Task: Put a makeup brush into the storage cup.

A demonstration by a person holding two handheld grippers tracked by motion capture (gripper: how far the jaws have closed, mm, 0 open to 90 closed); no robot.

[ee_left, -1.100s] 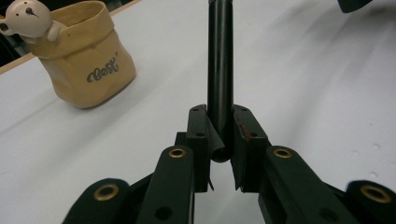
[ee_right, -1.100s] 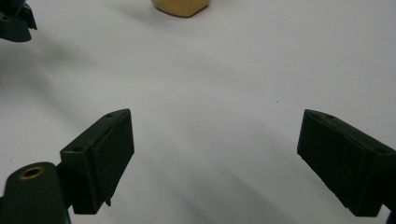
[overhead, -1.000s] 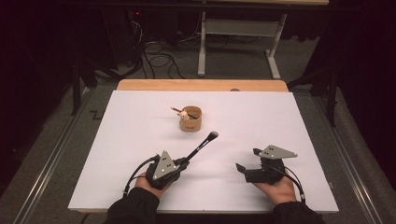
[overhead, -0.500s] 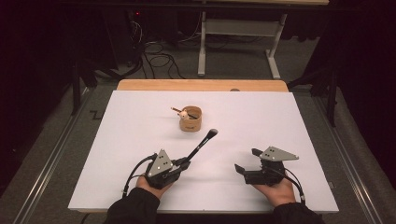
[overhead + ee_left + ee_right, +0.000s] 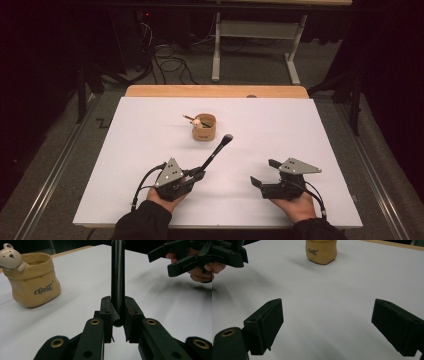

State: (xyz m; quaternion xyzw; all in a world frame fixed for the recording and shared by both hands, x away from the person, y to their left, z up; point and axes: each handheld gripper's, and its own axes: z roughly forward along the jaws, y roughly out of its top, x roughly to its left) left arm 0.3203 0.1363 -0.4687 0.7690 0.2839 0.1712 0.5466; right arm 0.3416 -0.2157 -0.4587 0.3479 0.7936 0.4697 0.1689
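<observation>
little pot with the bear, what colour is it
Tan yellow pot, clearest in the left gripper view.

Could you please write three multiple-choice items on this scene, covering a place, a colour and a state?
1. Where does the pot stand? A) far side of the grippers B) beside the right hand C) off the board
2. What colour is the brush? A) white B) black C) red
3. How is the right gripper? A) shut on the brush B) shut, empty C) open, empty

Key: 1 A, the high view shows it beyond both grippers. 2 B, handle and head are black. 3 C, its jaws stand wide apart over bare board, while the left gripper clamps the brush.
</observation>
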